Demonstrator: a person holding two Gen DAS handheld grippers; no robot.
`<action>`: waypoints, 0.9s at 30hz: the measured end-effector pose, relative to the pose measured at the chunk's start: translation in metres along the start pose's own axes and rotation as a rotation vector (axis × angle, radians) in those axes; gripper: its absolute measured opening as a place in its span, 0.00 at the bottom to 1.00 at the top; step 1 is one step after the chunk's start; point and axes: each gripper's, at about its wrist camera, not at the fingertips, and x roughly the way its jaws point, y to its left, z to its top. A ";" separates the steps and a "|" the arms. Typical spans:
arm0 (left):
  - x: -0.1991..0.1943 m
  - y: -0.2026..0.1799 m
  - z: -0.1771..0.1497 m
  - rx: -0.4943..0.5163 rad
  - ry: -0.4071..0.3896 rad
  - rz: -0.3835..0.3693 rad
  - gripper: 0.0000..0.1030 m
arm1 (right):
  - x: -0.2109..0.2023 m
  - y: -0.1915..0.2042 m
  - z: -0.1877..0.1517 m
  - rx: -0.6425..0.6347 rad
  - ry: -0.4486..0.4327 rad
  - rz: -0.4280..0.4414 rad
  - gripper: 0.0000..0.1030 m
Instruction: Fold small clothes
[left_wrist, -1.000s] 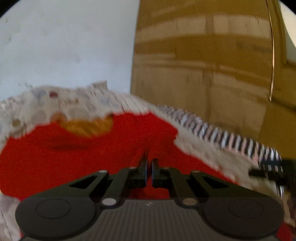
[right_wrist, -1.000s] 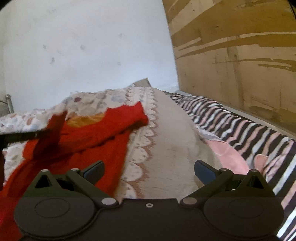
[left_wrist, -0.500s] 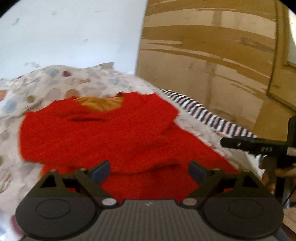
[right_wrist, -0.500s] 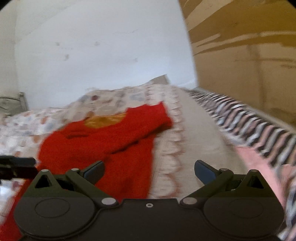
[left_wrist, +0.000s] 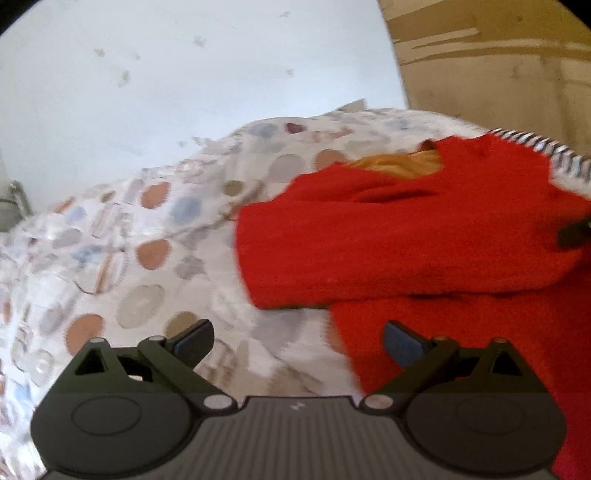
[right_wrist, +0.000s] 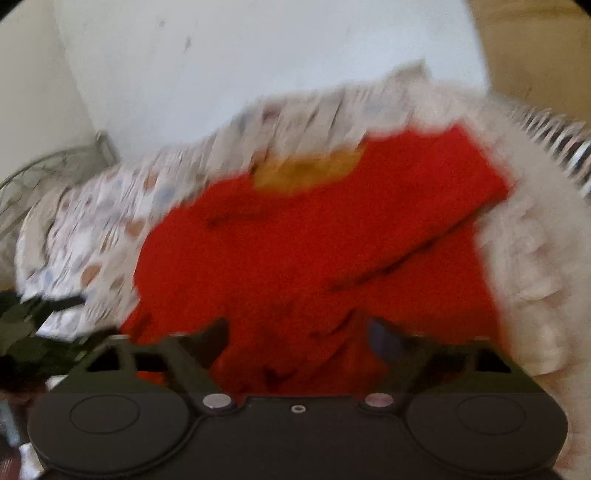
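Note:
A small red sweater (left_wrist: 406, 236) with an orange lining at the neck lies on a spotted quilt (left_wrist: 140, 258), its sleeves folded across the body. My left gripper (left_wrist: 298, 341) is open and empty, over the quilt at the sweater's left edge. My right gripper (right_wrist: 297, 339) is open and empty, just above the sweater's lower part (right_wrist: 314, 258). The right wrist view is blurred by motion. A dark tip of the other gripper (left_wrist: 574, 234) shows at the right edge of the left wrist view.
The quilt covers a bed against a white wall (left_wrist: 184, 74). A brown wooden panel (left_wrist: 498, 55) stands at the right. A striped sheet (right_wrist: 554, 147) lies at the bed's far right. A metal bed frame (right_wrist: 55, 166) shows at the left.
My left gripper let go of the sweater, opened and swung left over the quilt. My right gripper swung left, from beside the sweater to over it.

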 end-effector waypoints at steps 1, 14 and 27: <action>0.008 0.001 0.000 0.014 -0.013 0.027 0.97 | 0.006 -0.001 0.002 0.018 0.020 -0.008 0.39; 0.047 -0.005 0.013 0.004 -0.174 0.215 0.91 | -0.059 -0.008 0.064 0.132 -0.205 0.173 0.02; 0.048 0.007 0.011 0.017 -0.172 0.263 0.89 | -0.026 -0.021 0.031 0.153 -0.084 0.128 0.52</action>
